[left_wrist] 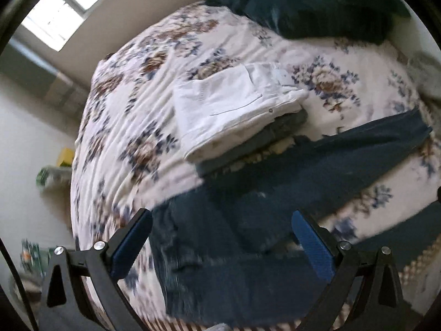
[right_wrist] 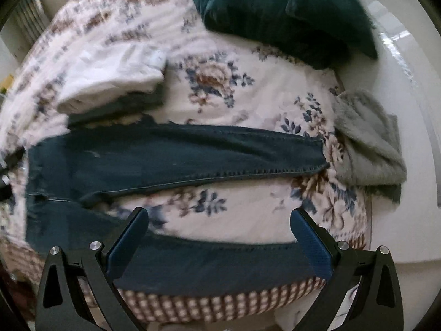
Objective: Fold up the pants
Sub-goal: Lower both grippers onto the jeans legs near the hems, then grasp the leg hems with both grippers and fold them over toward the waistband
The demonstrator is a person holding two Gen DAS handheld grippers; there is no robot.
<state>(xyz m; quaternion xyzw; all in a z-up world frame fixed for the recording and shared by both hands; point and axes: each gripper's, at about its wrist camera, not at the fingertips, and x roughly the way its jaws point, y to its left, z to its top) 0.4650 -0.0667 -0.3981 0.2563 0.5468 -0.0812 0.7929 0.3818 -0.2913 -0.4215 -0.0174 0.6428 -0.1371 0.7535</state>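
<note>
A: Where are your jeans (right_wrist: 176,154)?
B: Spread on the floral bedspread (right_wrist: 248,104), dark denim, legs apart. The far leg runs lengthwise toward the fuzzy grey throw (right_wrist: 369,143).
A: And your claws?
B: Left gripper (left_wrist: 222,237) and right gripper (right_wrist: 219,237) both gape wide, gripping nothing.

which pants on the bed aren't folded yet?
The dark blue jeans, spread flat with legs apart. The white pants are folded, stacked on other folded clothes.

Pants (right_wrist: 176,151) lie on the bed (right_wrist: 248,104), folded stack (right_wrist: 110,82) behind.
</note>
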